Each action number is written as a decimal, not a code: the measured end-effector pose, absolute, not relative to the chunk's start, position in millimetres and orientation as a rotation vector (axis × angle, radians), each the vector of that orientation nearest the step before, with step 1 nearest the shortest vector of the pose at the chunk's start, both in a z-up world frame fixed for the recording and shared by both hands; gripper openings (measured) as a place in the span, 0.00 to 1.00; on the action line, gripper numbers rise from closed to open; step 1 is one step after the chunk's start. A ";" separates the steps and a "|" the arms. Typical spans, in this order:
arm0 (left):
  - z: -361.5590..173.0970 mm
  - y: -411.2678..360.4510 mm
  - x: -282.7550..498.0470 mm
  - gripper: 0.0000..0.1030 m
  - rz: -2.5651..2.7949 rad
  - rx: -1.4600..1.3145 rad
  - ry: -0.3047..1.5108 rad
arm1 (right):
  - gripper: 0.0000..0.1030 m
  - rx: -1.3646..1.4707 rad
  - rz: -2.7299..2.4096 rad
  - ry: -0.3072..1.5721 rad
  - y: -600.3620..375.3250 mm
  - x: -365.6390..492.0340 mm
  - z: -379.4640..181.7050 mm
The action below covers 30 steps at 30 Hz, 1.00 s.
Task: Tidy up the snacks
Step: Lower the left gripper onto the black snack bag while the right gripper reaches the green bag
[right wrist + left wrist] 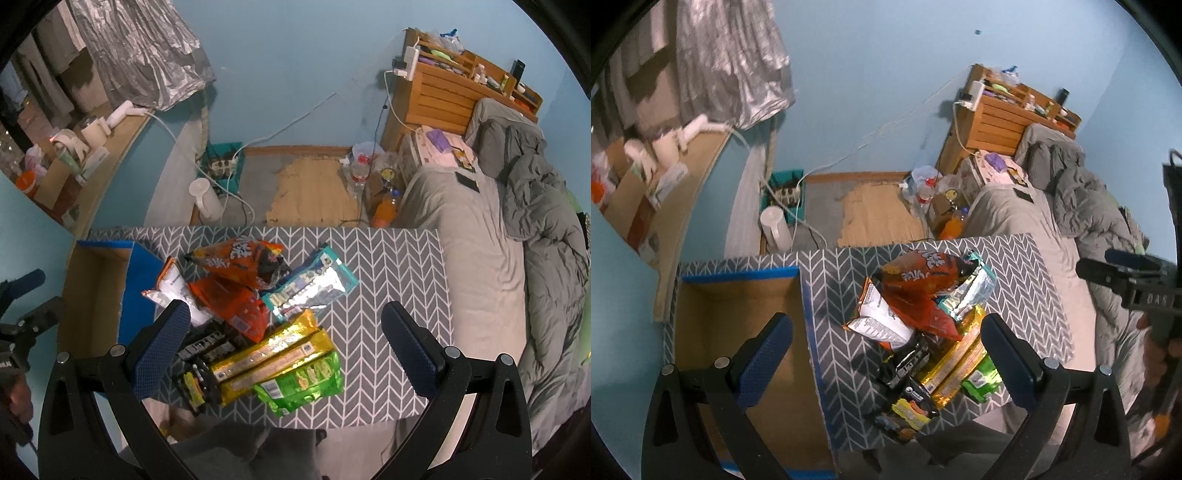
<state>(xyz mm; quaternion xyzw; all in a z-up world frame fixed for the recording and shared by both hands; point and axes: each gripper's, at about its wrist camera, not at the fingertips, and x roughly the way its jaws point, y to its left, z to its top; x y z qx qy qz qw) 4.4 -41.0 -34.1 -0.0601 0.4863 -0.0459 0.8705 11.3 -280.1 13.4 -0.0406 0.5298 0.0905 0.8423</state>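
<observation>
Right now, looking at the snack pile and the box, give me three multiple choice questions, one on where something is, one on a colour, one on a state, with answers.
1. Where does the cardboard box sit relative to the snack pile?
A. to its left
B. to its right
C. on top of it

2. What colour is the bag nearest the front edge of the patterned table, beside the gold bag?
A. purple
B. green
C. white

3. What state is the right gripper in?
A. shut on a bag
B. open, holding nothing
C. shut and empty

Answers: 1 A, the box's open cavity lies left of the pile in both views. 2 B, the green bag lies there. 3 B, its blue pads stand wide apart with nothing between them.
</observation>
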 end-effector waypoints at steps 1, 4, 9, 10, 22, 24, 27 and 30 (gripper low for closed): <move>-35.9 -43.2 4.7 1.00 -0.104 -0.108 1.019 | 0.99 -0.083 0.186 1.124 -281.8 11.8 11.4; -44.9 -52.2 3.3 1.00 -0.137 -0.072 1.022 | 0.99 -0.073 0.163 1.144 -289.1 13.3 1.9; -71.5 -60.3 2.0 1.00 -0.185 -0.094 1.050 | 0.99 -0.051 0.129 1.199 -302.5 14.8 -25.4; -77.1 -61.5 1.5 1.00 -0.189 -0.102 1.056 | 0.99 -0.048 0.120 1.213 -304.1 14.8 -31.3; -140.1 -77.1 -5.1 1.00 -0.257 -0.097 1.143 | 0.99 0.036 0.023 1.365 -331.5 -1.9 -112.5; -146.7 -81.2 -7.7 1.00 -0.257 -0.077 1.146 | 0.99 0.050 0.014 1.375 -333.0 -5.1 -120.8; -159.3 -91.3 -10.0 1.00 -0.262 -0.033 1.172 | 0.99 0.063 -0.004 1.389 -334.5 -9.4 -137.3; -172.3 -96.8 -11.5 1.00 -0.273 -0.018 1.198 | 0.99 0.070 -0.013 1.404 -334.7 -12.3 -154.5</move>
